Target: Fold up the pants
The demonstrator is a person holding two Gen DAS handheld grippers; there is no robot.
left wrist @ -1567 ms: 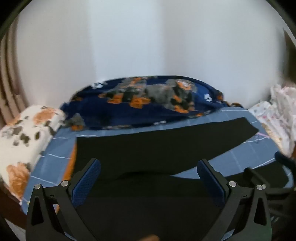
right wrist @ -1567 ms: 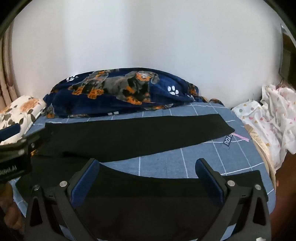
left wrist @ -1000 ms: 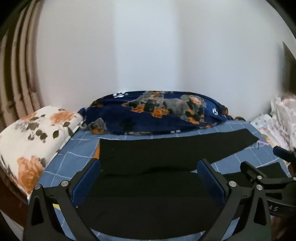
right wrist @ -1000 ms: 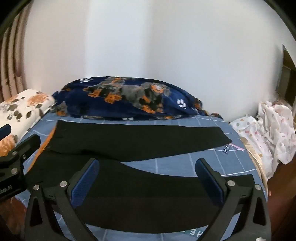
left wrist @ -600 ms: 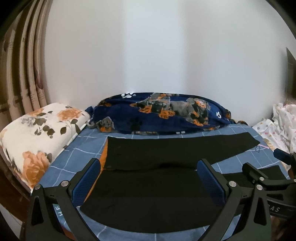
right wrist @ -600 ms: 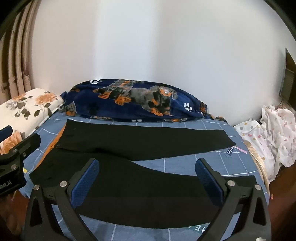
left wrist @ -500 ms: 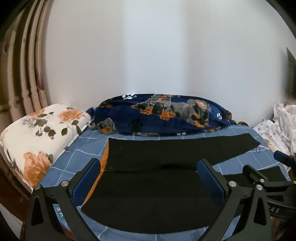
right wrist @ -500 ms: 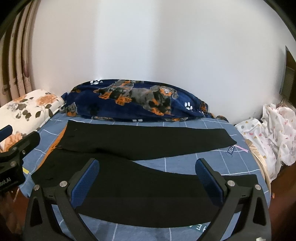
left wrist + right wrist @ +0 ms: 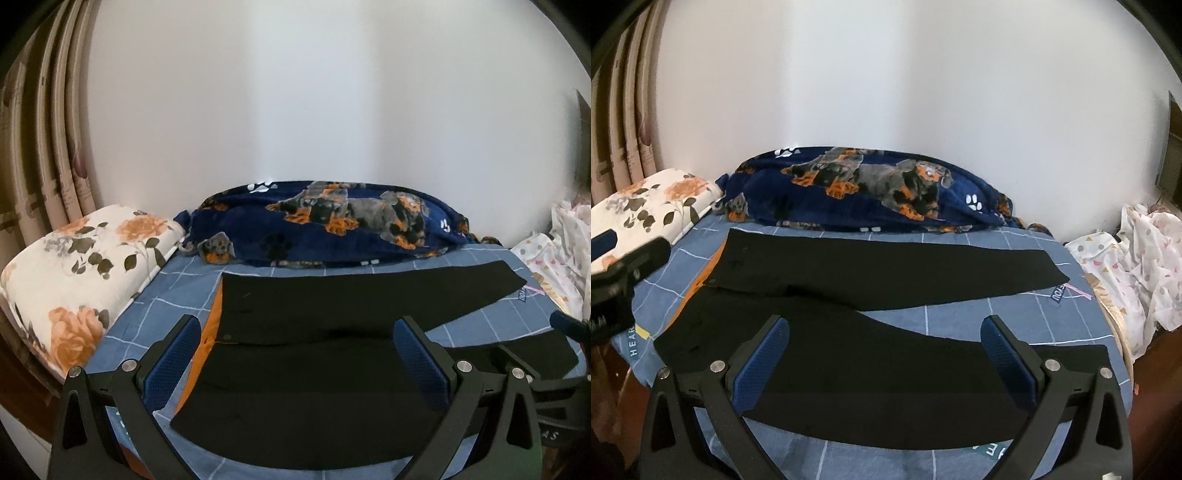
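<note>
our left gripper [image 9: 295,354] and right gripper [image 9: 884,350] hover spread and empty above the black pants [image 9: 886,295] lying flat on the bed [image 9: 960,317], where a one-layer pinch could skew the fold.
</note>
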